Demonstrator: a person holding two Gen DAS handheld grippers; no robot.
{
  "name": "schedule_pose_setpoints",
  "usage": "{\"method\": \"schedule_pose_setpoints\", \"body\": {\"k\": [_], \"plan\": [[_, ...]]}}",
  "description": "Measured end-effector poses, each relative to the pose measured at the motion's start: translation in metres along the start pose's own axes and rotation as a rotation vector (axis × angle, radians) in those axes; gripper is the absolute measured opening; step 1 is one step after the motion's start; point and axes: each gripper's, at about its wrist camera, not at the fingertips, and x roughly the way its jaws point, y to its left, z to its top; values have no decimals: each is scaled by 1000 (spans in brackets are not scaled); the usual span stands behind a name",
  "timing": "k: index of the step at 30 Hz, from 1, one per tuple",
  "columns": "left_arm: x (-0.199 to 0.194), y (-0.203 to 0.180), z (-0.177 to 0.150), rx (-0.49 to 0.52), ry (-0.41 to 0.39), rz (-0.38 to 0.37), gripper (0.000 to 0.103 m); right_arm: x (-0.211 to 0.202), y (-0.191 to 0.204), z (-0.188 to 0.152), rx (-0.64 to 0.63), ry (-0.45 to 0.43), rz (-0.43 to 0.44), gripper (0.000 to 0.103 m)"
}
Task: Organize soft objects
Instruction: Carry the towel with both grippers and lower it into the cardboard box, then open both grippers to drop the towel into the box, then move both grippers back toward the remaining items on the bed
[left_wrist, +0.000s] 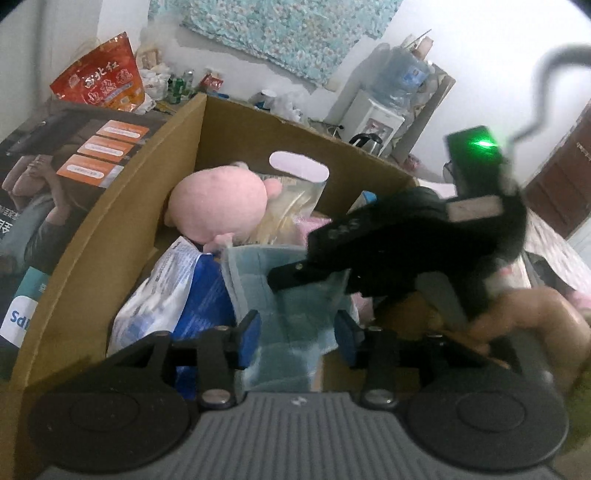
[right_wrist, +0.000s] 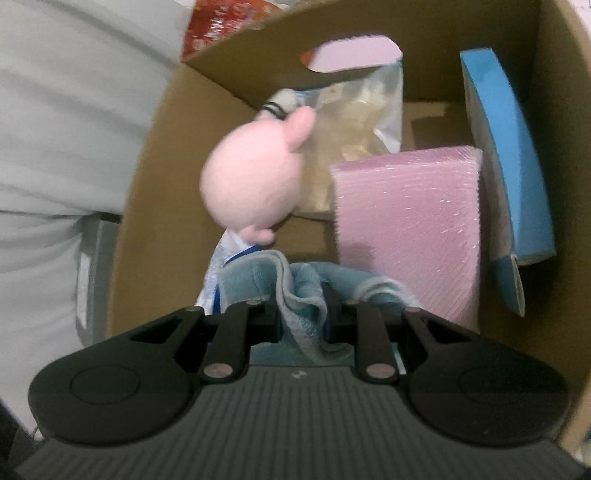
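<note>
Right gripper (right_wrist: 303, 314): jaws narrow, clamped on fold of light blue towel (right_wrist: 258, 280), low inside cardboard box (right_wrist: 147, 184). Left gripper (left_wrist: 298, 334): jaws apart, blue pads either side of same towel (left_wrist: 291, 332), not pressing it. Pink plush toy (right_wrist: 251, 177) lies behind towel, against clear bag of pale items (right_wrist: 354, 122). Pink wrapped pack (right_wrist: 406, 229) and blue box (right_wrist: 513, 177) stand right. Blue-white packet (left_wrist: 177, 306) left of towel.

A cardboard box (right_wrist: 147, 192) holds a pink plush (right_wrist: 251, 177), blue towel (right_wrist: 255, 280), pink pack (right_wrist: 406, 229) and clear bag (right_wrist: 365, 110).
</note>
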Motion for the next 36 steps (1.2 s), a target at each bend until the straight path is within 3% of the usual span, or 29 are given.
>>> {"method": "schedule_pose_setpoints", "body": {"k": [5, 6, 10, 13, 23, 29, 36], "plan": [[7, -1, -2, 13, 28, 19, 46, 9, -7, 4, 50, 14, 47, 20], [8, -1, -3, 13, 30, 18, 47, 7, -8, 4, 62, 17, 54, 23], [8, -2, -4, 17, 33, 17, 48, -12, -9, 2, 63, -10, 96, 57], [7, -5, -6, 19, 37, 21, 49, -28, -6, 1, 38, -52, 85, 65], [-15, -21, -13, 42, -4, 13, 62, -120, -11, -16, 3, -196, 210, 70], [-47, -37, -20, 79, -74, 6, 71, -203, -39, -67, -56, -320, 313, 75], [-95, -81, -51, 201, -186, -76, 84, -305, -104, -156, -66, -503, 212, 77]]}}
